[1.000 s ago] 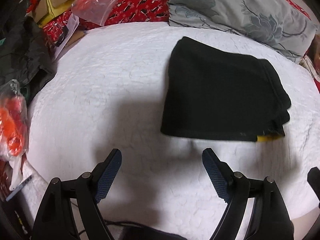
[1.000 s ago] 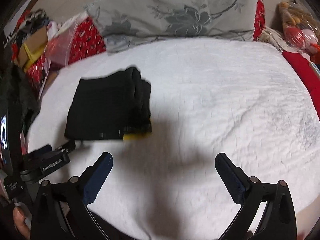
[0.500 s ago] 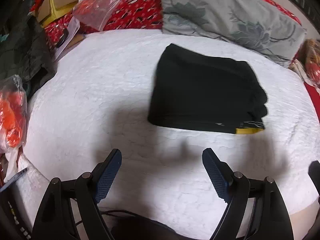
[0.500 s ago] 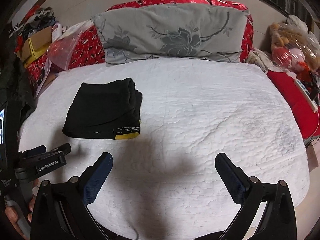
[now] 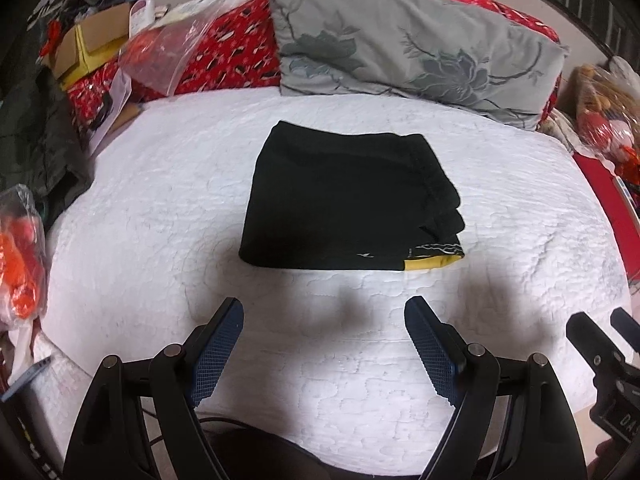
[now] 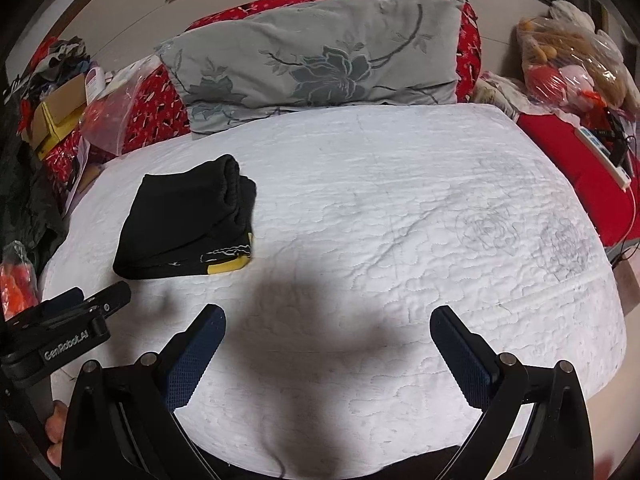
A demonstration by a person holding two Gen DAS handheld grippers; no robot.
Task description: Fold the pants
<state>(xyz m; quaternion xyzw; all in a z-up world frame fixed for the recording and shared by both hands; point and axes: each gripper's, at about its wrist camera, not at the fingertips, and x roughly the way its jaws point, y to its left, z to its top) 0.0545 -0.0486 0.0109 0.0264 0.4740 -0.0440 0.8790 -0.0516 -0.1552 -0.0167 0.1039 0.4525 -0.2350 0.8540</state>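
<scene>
The black pants lie folded into a compact rectangle on the white quilted bed, with a yellow hem patch at the near right corner. They also show in the right wrist view at the left. My left gripper is open and empty, above the bed just short of the pants' near edge. My right gripper is open and empty over bare quilt, to the right of the pants. The left gripper's body shows at the left of the right wrist view.
A grey flowered pillow leans against the red headboard behind the pants. Boxes and plastic bags crowd the left side. Bagged plush toys and a power strip sit at the right.
Both grippers have pulled back and up from the pants, so more of the bed and pillow shows. The folded pants lie unmoved. Both stay open.
</scene>
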